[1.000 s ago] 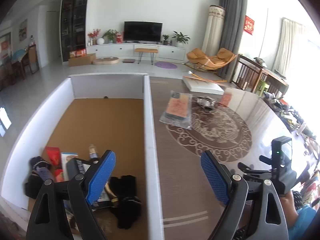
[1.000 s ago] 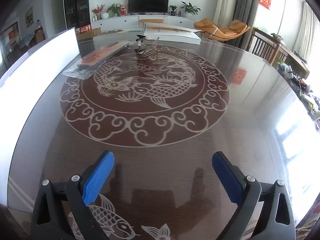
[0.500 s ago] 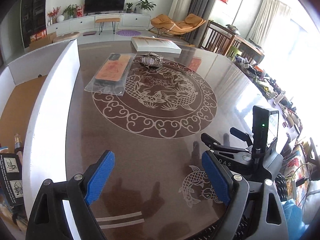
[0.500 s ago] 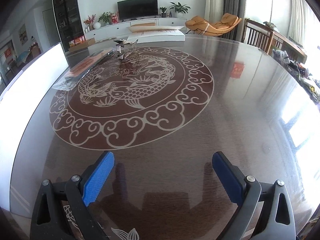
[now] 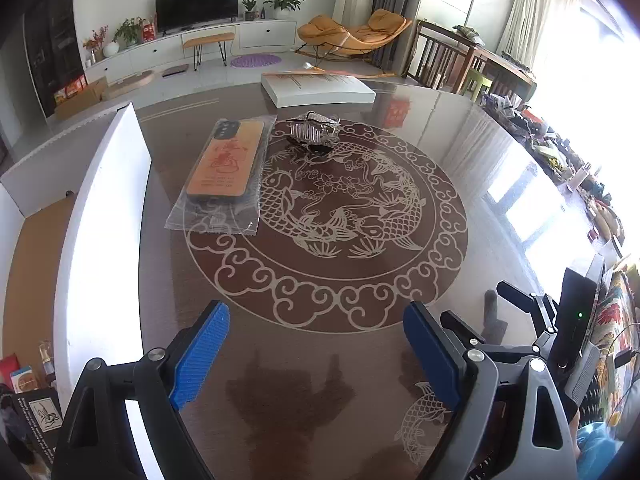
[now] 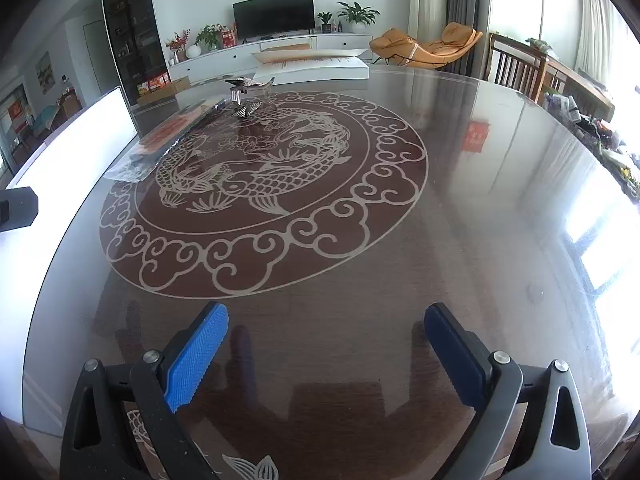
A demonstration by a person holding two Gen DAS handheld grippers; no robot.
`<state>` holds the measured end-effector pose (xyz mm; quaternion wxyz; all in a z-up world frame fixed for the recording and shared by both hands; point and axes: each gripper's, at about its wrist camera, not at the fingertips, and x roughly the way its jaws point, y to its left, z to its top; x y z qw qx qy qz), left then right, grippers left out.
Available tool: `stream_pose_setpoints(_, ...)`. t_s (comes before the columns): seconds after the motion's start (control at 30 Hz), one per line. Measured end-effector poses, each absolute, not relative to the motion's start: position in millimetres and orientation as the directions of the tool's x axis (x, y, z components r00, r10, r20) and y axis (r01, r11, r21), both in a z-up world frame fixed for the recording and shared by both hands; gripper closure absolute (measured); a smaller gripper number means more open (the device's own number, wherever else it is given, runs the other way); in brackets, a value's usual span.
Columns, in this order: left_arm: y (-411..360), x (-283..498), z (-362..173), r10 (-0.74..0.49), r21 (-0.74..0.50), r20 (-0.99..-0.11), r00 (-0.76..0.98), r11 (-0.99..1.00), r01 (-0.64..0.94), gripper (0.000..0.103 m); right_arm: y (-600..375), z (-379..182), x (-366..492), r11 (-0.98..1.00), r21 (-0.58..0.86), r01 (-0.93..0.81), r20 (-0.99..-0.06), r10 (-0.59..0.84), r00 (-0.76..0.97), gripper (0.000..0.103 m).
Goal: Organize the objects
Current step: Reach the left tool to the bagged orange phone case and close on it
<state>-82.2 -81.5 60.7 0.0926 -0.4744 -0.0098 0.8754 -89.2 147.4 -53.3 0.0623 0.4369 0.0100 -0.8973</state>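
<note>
Clearly both the left gripper (image 5: 316,354) and the right gripper (image 6: 326,354) stand wide and empty. Upper left of centre in the left wrist view lies the bagged phone case (image 5: 226,160) (light, stiff, probably slippery film); pinch its long edges.

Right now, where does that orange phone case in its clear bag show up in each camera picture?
Left wrist view: phone case lies upper left of centre, beside the white box wall.
Right wrist view: phone case sits far left, seen edge-on.
Shared landmark: the silver ornament next to it.
</note>
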Motion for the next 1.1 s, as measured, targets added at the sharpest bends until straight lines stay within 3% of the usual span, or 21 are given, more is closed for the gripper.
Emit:
stream_pose_setpoints(0.63,-93,-106,64,0.134,-0.068,-0.846,-0.516,-0.987,-0.144,0.014,146,-56,-91,-0.991,0.033,0.127,-0.797,-0.103,-0.596,0.004)
stream_pose_setpoints(1.1,-94,-183,69,0.100,-0.036,-0.845,-0.526,-0.991,-0.131,0.014,145,-56,-91,-0.991,0.034,0.126,-0.797,-0.103,-0.596,0.003)
